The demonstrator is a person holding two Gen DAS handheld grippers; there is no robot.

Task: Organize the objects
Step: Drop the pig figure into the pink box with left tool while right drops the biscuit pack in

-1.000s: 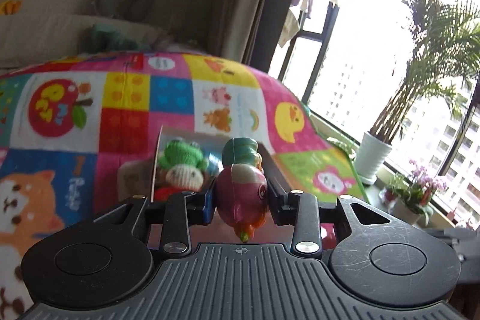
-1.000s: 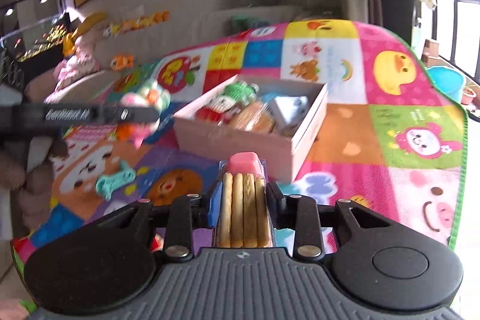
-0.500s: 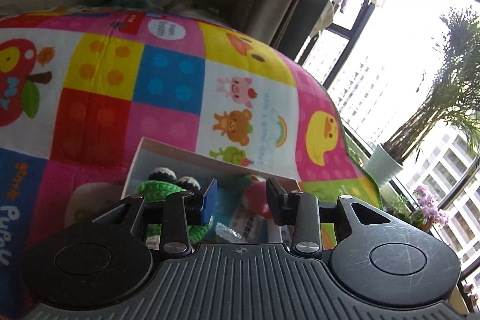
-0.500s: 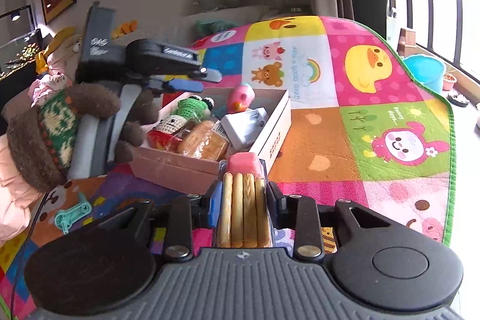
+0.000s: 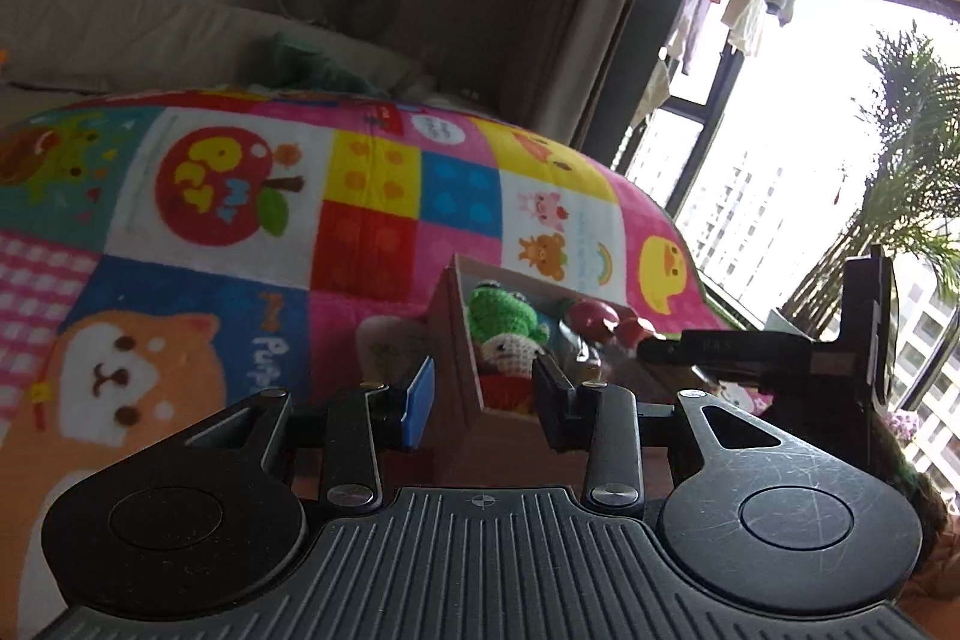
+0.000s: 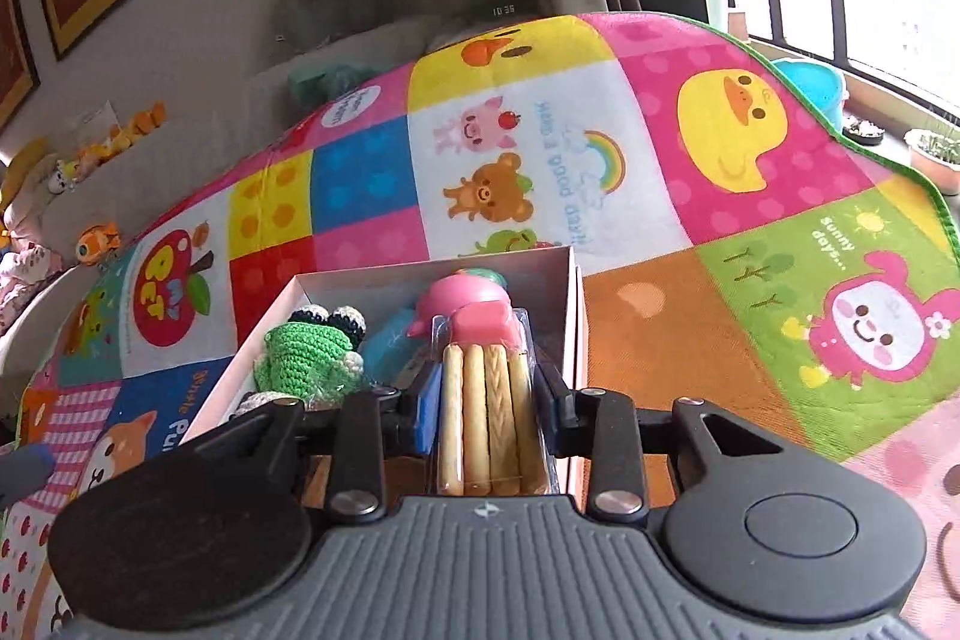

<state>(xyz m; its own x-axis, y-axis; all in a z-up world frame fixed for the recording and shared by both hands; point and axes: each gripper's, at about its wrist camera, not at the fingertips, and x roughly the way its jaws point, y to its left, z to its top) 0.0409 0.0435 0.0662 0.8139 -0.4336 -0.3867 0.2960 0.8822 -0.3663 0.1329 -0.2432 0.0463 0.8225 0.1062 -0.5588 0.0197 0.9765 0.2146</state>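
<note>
My right gripper (image 6: 486, 388) is shut on a clear snack pack (image 6: 489, 424) of biscuit sticks with a pink dip cup at its far end. The pack hangs over the near end of an open cardboard box (image 6: 420, 273). Inside the box lie a green crocheted frog (image 6: 306, 346) and a pink toy (image 6: 462, 298). My left gripper (image 5: 483, 403) is open with nothing between its fingers, and it sits just short of the box's corner (image 5: 450, 340). In the left wrist view the frog (image 5: 501, 316), the pink toy (image 5: 594, 316) and the right gripper (image 5: 750, 346) over the box all show.
The box rests on a bright patchwork play mat (image 6: 720, 232). A sofa with plush toys (image 6: 96, 238) lies to the left. A blue tub (image 6: 810, 82) and small pots (image 6: 936, 160) stand by the window. A tall potted palm (image 5: 900, 196) stands to the right.
My left gripper let go of the pink toy into the box and drew back empty. My right gripper carried the snack pack forward to the box's near end.
</note>
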